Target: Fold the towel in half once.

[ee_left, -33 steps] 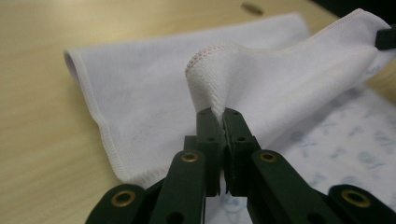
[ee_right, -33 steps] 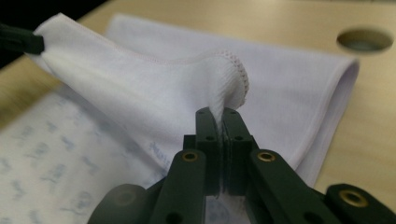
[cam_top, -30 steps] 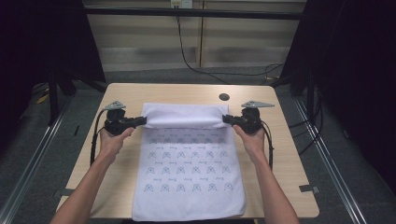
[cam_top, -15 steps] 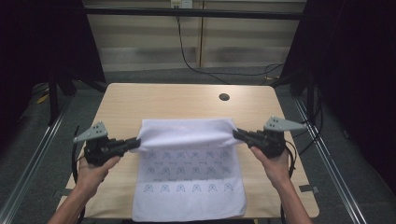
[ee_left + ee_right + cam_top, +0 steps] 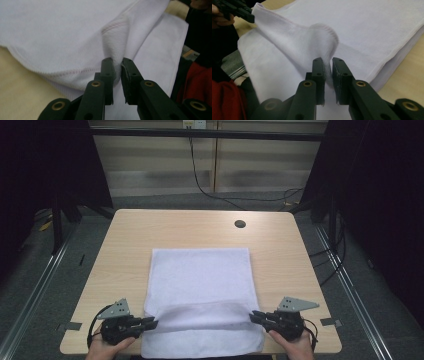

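I hold the white towel (image 5: 200,285) by its two folded-over corners, my left gripper (image 5: 150,322) near the tabletop's (image 5: 130,240) front left corner and my right gripper (image 5: 256,316) near the front right corner. The towel lies across the middle of the tabletop, its near edge hanging just over the front edge, with the doubled layer drawn toward me. In the left gripper view a pinch of cloth sits between my narrow jaws, which have just been easing apart; the same in the right gripper view. Whether the pads are gripping the cloth I cannot tell for certain.
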A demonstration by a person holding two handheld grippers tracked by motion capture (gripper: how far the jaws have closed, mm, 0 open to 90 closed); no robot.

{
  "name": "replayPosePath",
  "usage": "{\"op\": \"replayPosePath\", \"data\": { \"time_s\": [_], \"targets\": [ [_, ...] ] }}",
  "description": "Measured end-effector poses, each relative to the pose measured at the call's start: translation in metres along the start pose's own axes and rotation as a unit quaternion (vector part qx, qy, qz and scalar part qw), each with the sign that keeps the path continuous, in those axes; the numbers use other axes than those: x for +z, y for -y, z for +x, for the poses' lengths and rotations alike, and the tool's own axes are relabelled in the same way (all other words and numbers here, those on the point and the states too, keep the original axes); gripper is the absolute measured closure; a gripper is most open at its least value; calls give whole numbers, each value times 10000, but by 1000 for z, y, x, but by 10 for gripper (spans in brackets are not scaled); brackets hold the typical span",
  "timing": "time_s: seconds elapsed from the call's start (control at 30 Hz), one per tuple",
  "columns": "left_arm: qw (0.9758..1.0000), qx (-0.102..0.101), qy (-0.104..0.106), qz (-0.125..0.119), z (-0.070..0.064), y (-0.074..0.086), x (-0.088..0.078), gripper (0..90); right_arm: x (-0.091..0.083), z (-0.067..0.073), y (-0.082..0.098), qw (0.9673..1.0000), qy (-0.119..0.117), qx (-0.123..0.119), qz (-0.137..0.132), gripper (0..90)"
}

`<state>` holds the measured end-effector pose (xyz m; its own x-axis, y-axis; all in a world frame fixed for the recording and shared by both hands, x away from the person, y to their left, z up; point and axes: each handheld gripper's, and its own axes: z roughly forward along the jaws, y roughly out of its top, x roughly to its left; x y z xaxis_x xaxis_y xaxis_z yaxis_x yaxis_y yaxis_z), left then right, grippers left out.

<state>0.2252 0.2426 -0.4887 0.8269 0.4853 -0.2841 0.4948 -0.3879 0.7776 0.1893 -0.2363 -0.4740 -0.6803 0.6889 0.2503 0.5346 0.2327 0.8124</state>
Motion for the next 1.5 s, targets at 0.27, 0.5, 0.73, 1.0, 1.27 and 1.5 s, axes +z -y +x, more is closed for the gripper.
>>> {"op": "replayPosePath", "data": {
  "time_s": [0.27, 0.5, 0.73, 1.0, 1.27, 1.5],
  "targets": [
    [9991, 6, 415, 37, -12, 14, -13, 697, -18, 16, 22, 9997, -82, -5, 249, 731],
    [9982, -19, 258, -544, 2, -10, -29, 629, -32, 27, 15, 9997, -20, -218, 58, 696],
    [9994, -114, 95, -324, 30, -37, 6, 584, -20, 11, -5, 9996, -13, -273, -46, 671],
    [9986, -298, -378, 232, 59, -39, 48, 556, 49, -36, -34, 9996, 66, -146, 227, 636],
    [9994, -169, -247, 194, 53, -26, 41, 558, 88, -39, -31, 9961, 303, -313, 771, 610],
    [9996, -47, 27, 285, 35, -14, 32, 558, 59, -17, -8, 9964, 64, -194, 817, 628]
  ]
}}
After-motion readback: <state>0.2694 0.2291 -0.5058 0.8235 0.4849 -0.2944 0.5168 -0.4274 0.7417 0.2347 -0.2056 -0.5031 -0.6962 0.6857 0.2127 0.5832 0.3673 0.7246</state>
